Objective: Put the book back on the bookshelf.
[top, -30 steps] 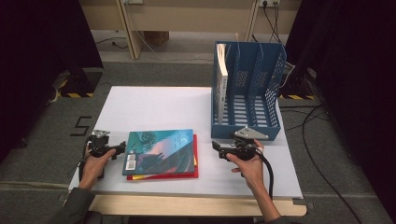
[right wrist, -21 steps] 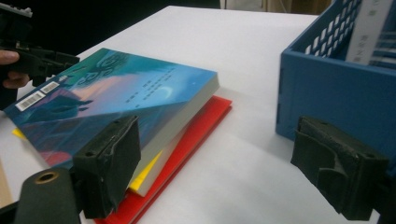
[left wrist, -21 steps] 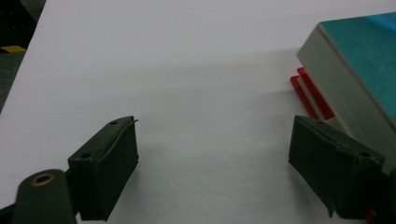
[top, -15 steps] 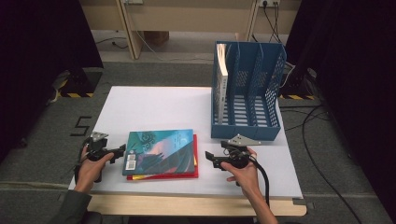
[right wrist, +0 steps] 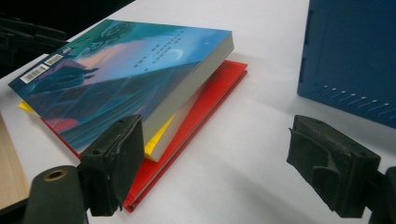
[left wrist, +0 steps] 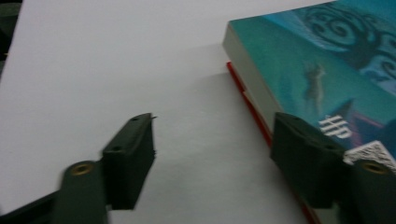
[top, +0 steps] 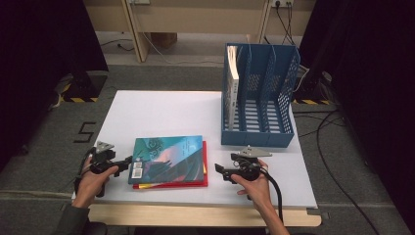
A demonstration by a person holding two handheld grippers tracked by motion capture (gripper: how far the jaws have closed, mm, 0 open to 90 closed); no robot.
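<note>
A teal paperback [top: 169,157] lies flat on a red book [top: 171,183] at the front middle of the white table [top: 161,112]; a yellow cover edge [right wrist: 159,137] peeks out between them. My left gripper [top: 128,162] sits at the stack's left edge. Its jaws have just been closing and still stand apart [left wrist: 212,135] over bare table, with one jaw beside the teal paperback [left wrist: 327,79]. My right gripper [top: 219,170] is just right of the stack, open wide [right wrist: 215,140], with nothing between its jaws and the red book [right wrist: 196,107] by one jaw.
A blue slotted file rack [top: 259,137] stands at the back right of the table, close behind the right hand, with one upright book [top: 234,83] in its left slot. Its blue wall [right wrist: 350,56] shows in the right gripper view. Cables trail off the table's right side.
The left gripper's jaws have narrowed and its tips have edged up to the stack. The right gripper has come down and toward the front, nearer the books' right edge.
</note>
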